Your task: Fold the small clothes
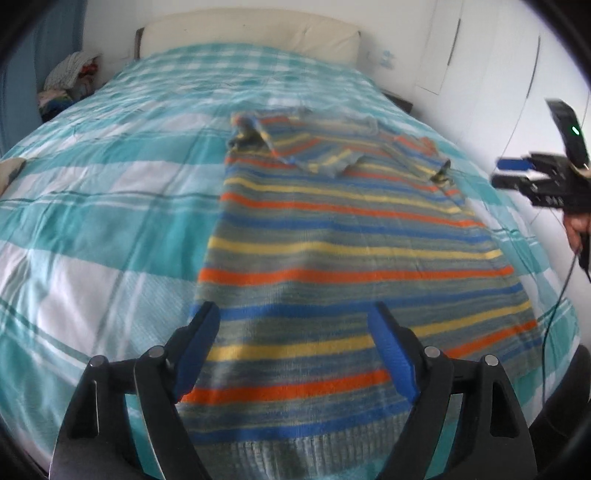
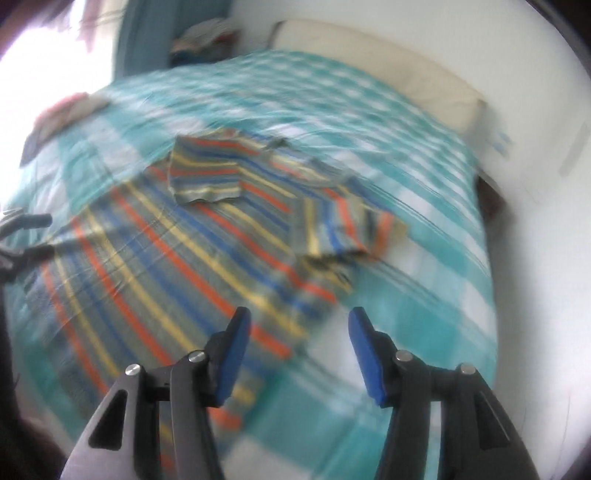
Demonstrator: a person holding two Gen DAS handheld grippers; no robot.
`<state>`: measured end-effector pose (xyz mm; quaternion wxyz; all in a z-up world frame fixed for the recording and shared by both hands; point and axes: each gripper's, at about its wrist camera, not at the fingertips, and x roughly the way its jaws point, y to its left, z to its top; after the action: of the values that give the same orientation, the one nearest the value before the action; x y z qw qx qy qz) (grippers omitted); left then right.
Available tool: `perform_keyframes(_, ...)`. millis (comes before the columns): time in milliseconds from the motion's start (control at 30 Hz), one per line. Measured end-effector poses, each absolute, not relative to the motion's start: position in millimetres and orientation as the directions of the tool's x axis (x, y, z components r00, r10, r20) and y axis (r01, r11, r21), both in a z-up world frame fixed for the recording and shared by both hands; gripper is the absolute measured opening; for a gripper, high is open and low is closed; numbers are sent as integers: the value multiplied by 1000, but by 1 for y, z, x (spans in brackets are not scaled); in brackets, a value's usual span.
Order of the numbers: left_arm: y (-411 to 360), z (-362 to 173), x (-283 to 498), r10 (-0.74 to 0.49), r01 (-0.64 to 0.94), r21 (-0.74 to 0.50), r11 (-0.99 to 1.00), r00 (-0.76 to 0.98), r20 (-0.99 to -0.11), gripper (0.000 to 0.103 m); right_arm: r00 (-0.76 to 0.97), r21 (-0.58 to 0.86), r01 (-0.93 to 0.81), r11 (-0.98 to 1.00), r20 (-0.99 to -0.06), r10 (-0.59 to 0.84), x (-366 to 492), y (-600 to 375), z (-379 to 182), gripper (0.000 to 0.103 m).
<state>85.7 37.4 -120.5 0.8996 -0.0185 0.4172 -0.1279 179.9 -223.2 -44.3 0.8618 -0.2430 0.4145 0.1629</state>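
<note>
A striped knit sweater [image 1: 332,251] in grey, blue, orange and yellow lies flat on the bed, hem nearest me, both sleeves folded in over the chest. My left gripper [image 1: 295,314] is open and empty, just above the hem. My right gripper [image 2: 299,317] is open and empty, above the sweater's right edge [image 2: 207,258]; the right wrist view is blurred. The right gripper also shows in the left wrist view [image 1: 496,171], held off the bed's right side. The left gripper shows at the left edge of the right wrist view [image 2: 37,236].
The bed has a teal and white checked cover [image 1: 103,206] and a cream headboard [image 1: 251,33]. A heap of clothes [image 1: 70,81] sits at the far left beside the bed. A small garment [image 2: 62,114] lies on the cover's left. White wardrobe doors [image 1: 480,74] stand on the right.
</note>
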Motion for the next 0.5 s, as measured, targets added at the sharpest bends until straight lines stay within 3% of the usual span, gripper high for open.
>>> perform_keyframes(167, 32, -129, 81, -212, 236, -79, 968, 611, -762, 84, 548, -323, -551, 769, -835, 43, 265, -183, -102, 54)
perform_keyframes(267, 31, -130, 84, -206, 233, -76, 970, 608, -767, 85, 508, -252, -500, 829, -860, 44, 303, -192, -131, 52)
perform_keyframes(300, 32, -131, 86, -206, 230, -79, 970, 604, -770, 85, 500, -207, -465, 861, -864, 62, 308, -204, -132, 28)
perform_keyframes(333, 31, -131, 87, -205, 229, -80, 970, 603, -771, 85, 510, -184, -414, 891, -858, 60, 311, -214, -128, 11)
perform_keyframes(367, 31, -131, 87, -206, 227, -81, 970, 602, -771, 85, 525, -152, -368, 917, -848, 70, 311, -225, -121, 4)
perform_keyframes(500, 32, -131, 87, -201, 220, -82, 972, 599, -775, 85, 620, 15, -128, 992, -779, 92, 285, -318, -73, 4)
